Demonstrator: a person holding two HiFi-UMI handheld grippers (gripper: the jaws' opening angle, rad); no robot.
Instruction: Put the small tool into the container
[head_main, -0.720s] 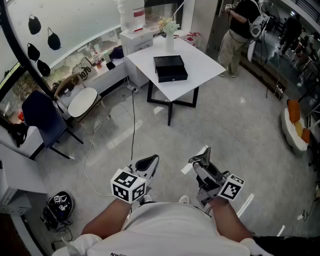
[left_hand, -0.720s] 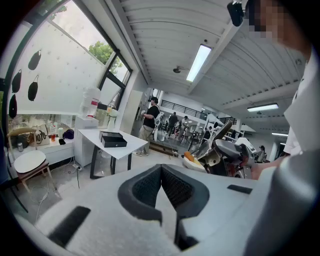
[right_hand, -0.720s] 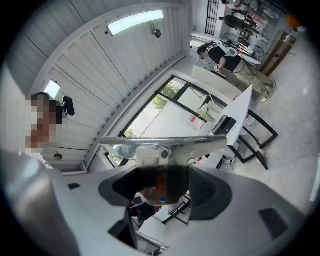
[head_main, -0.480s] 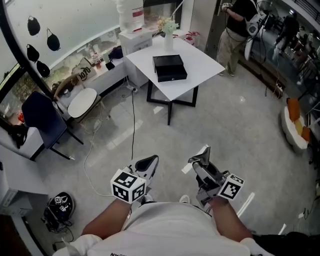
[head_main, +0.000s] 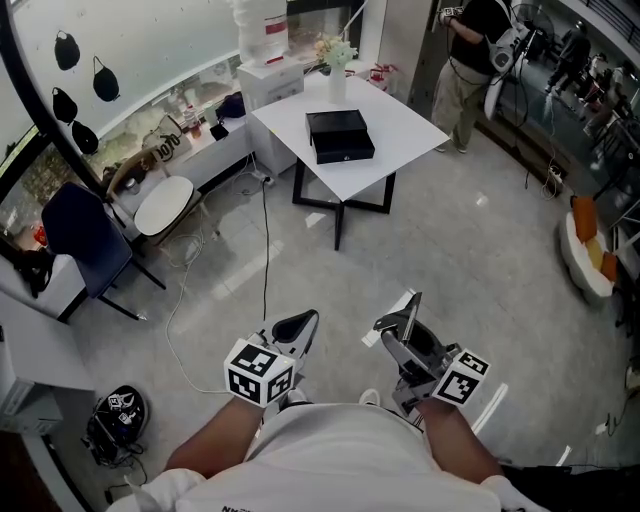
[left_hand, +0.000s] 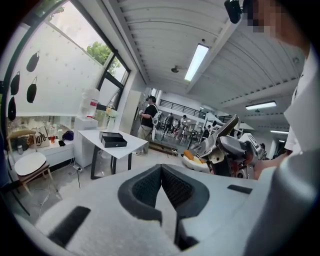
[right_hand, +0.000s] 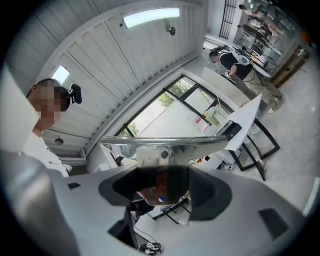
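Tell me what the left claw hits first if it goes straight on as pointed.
The left claw would probably meet bare floor, right of the white table; depth unclear.

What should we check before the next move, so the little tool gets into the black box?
1. Small tool held in the right gripper: ok, the jaws are closed on its handle.
2. Left gripper free: ok, jaws together with nothing in them.
3. Black container in sight on the white table: ok.
4. Container open at the top: cannot tell from this far.
5. Near enough to reach it: not ok, the table stands far across the floor.
6. Cable on the floor: ok, it lies left of the way.
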